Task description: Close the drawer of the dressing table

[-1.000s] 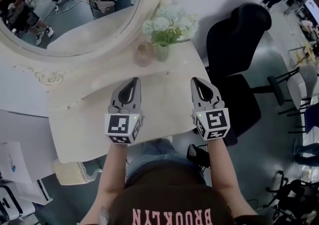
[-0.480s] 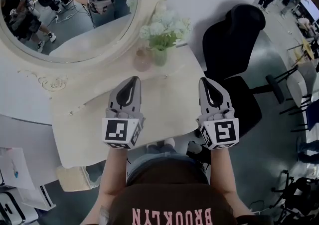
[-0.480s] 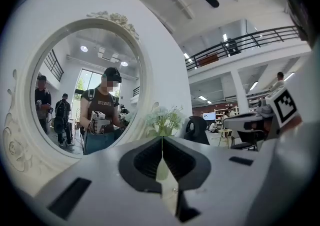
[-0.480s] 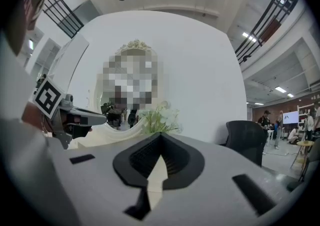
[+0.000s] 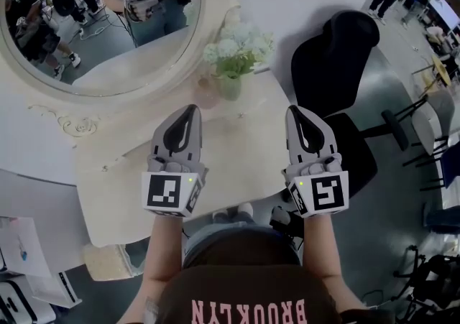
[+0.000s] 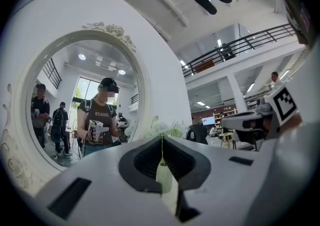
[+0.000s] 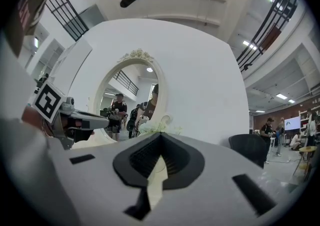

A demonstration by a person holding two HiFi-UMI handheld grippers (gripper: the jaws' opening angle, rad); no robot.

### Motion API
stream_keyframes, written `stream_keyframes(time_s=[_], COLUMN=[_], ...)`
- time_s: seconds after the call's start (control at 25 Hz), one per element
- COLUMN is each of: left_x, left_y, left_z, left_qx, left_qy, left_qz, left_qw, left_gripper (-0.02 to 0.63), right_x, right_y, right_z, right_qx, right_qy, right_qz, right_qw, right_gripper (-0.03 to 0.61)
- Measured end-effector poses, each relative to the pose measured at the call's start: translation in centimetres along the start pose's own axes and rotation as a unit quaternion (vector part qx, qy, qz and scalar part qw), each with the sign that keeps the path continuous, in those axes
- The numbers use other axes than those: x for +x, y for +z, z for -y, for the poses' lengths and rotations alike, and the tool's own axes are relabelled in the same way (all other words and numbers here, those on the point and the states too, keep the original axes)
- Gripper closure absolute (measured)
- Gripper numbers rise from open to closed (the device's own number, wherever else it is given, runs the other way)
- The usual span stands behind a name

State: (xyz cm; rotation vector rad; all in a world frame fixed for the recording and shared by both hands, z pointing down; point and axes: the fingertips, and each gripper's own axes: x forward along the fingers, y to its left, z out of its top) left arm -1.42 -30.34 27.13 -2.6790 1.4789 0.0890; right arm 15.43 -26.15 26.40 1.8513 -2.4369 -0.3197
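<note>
The cream dressing table [image 5: 244,154] with its round mirror [image 5: 93,21] lies below me in the head view. No drawer front shows; the table's near edge and my arms hide that side. My left gripper [image 5: 192,109] and right gripper [image 5: 294,109] hover side by side over the table top, pointing level at the mirror wall. Both are shut with nothing between the jaws. In the left gripper view the left gripper [image 6: 161,138] has its tips meeting in front of the mirror [image 6: 82,104]. In the right gripper view the right gripper [image 7: 160,135] is closed the same way.
A vase of pale flowers [image 5: 237,46] and a small pink glass jar [image 5: 209,87] stand at the back of the table top. A black office chair [image 5: 338,49] sits to the right. A cream piece of furniture [image 5: 108,258] shows low on the left.
Both grippers have risen together above the table top and look larger in the head view. Their jaws stayed shut.
</note>
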Motion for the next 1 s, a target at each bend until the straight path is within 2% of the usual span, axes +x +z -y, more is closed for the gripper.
stream_keyframes(time_s=[0.56, 1.0], left_x=[-0.7, -0.8], left_y=[-1.8, -2.0], left_z=[0.7, 1.3], left_qx=[-0.002, 0.002], left_qy=[-0.014, -0.018], left_qz=[-0.031, -0.034], left_qw=[0.9994, 0.9993], left_gripper=[0.607, 0.608], right_x=[-0.5, -0.7], right_y=[-1.6, -2.0], right_z=[-0.8, -0.9], right_qx=[0.006, 0.003], right_qy=[0.012, 0.020], right_qz=[-0.029, -0.035], right_qw=[0.999, 0.999], right_gripper=[0.581, 0.581])
